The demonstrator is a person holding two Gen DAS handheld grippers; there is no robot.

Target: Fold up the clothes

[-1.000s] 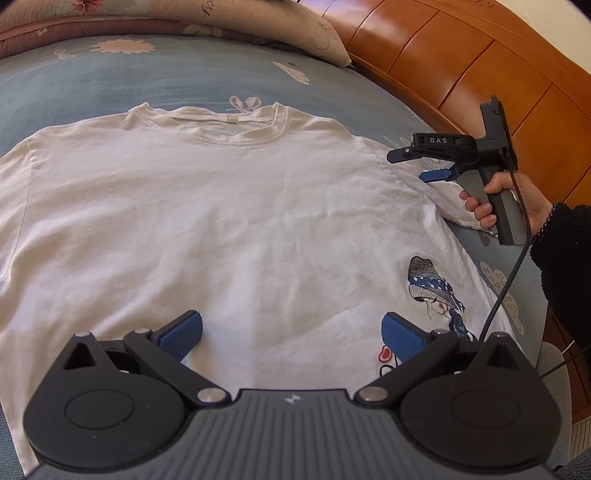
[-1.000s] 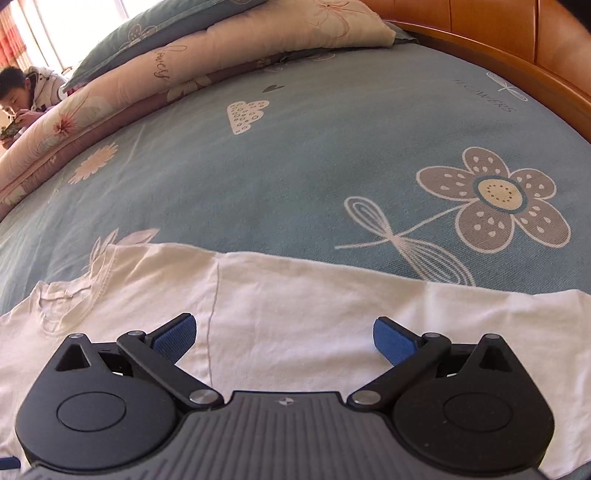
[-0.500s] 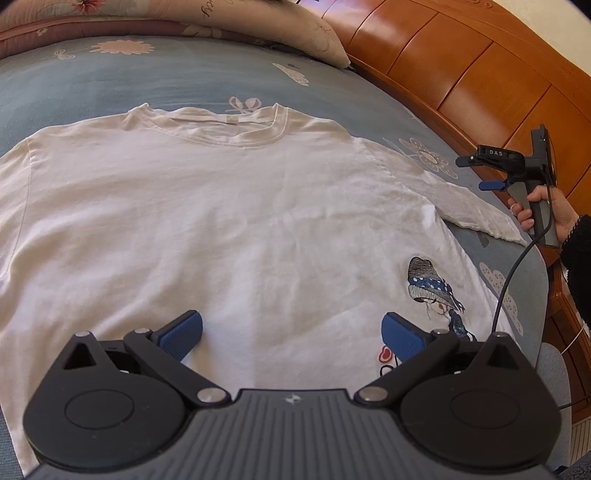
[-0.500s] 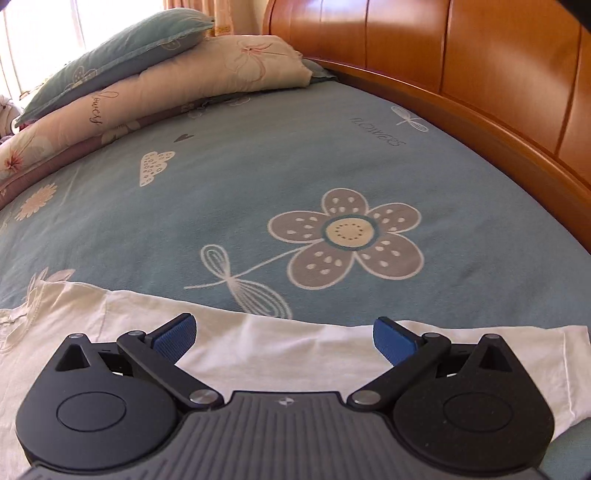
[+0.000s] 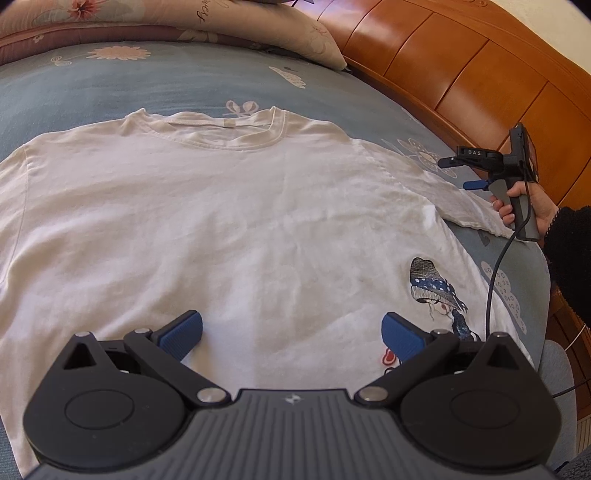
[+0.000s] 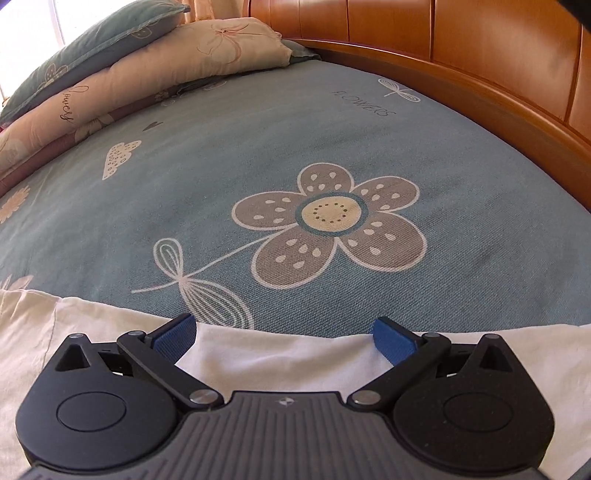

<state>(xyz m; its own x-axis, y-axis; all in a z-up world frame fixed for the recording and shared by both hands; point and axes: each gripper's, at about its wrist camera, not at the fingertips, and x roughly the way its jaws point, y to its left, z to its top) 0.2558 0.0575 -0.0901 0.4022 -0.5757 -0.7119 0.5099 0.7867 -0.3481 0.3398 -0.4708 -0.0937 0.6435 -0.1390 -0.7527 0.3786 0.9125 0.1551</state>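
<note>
A white T-shirt [image 5: 229, 221] lay spread flat, front up, on a blue-grey bedsheet [image 5: 110, 81], its collar [image 5: 225, 127] pointing toward the pillows [image 5: 207, 22] and a small printed figure in a hat [image 5: 436, 291] near its lower hem on the person's right. The left gripper [image 5: 291, 330] hung over the shirt's lower middle, its blue pads [image 5: 183, 332] spread wide with nothing between them. Off to the right, a hand [image 5: 517, 206] in a dark sleeve [image 5: 569, 258] held the right gripper [image 5: 461, 173] above the shirt's right sleeve [image 5: 454, 199], near the wooden headboard [image 5: 480, 74]; a black cable [image 5: 498, 273] trailed down from its handle. From the right wrist camera, that gripper [image 6: 284, 332] also stood wide open and held nothing, with its pads [image 6: 391, 341] just over the far edge of the white sleeve [image 6: 280, 362]. Whether the pads touched the cloth could not be told. Beyond the edge the sheet [image 6: 258, 147] showed a large printed flower [image 6: 328, 229], the word FLOWERS and a cloud, with stacked pillows [image 6: 147, 62] at the far left against the headboard [image 6: 443, 37].
</note>
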